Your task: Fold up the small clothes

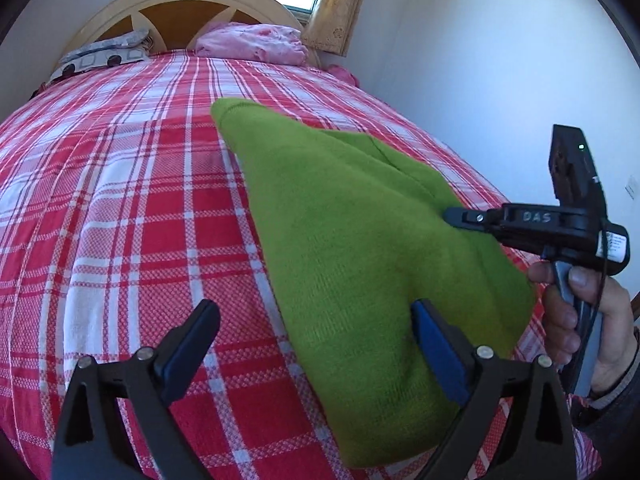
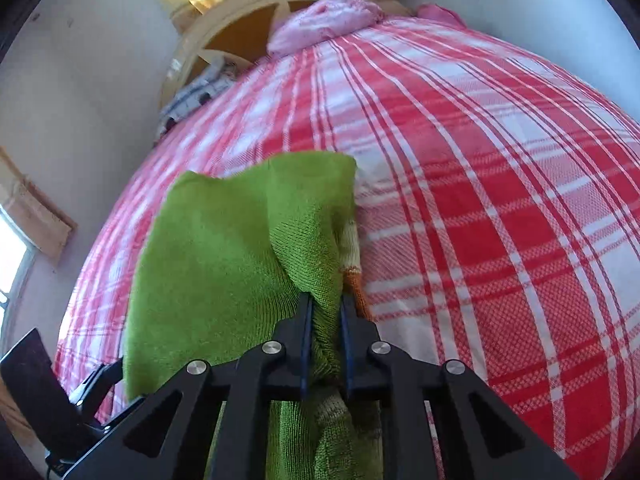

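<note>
**Green knit held at one edge on the plaid bed**

The bed (image 1: 120, 200), under a red and white plaid cover, fills both views, with a pink pillow (image 1: 252, 44) at its wooden headboard (image 1: 180, 4). The green knit (image 1: 360, 260) lies on the cover toward the right side, one part raised. The right gripper (image 2: 325, 312) is clenched on a bunched fold of the knit's edge, cloth pinched between its blue pads. The left gripper (image 1: 316, 320) is spread wide, one finger (image 1: 436, 344) over the knit, gripping nothing.
</note>
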